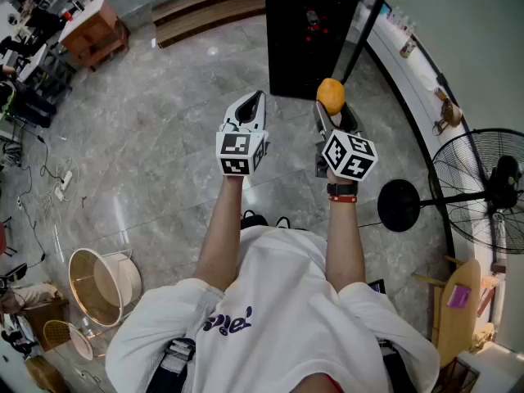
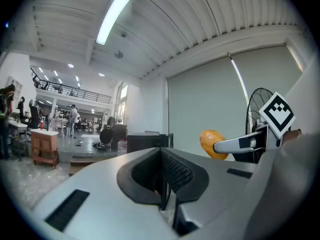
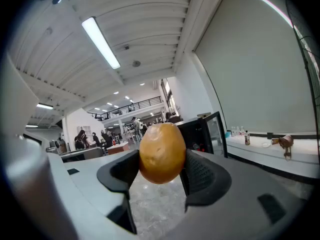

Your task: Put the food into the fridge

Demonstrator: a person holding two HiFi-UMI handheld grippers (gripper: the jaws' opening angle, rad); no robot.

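Observation:
A small black fridge [image 1: 307,35] stands on the floor ahead with its glass door [image 1: 367,21] swung open to the right; it also shows in the right gripper view as the black fridge [image 3: 202,134]. My right gripper [image 1: 332,109] is shut on a round yellow-orange potato [image 3: 162,153], held in the air just in front of the fridge; the same potato [image 1: 331,95] shows in the head view and the potato [image 2: 212,143] in the left gripper view. My left gripper [image 1: 248,109] hangs level beside it to the left, shut with nothing between its jaws.
A standing fan [image 1: 483,191] with a round base [image 1: 399,205] is at the right. A white ledge [image 1: 413,64] with bottles runs along the right wall. Wicker baskets [image 1: 102,285] sit at the lower left. Desks and people are far off at the upper left.

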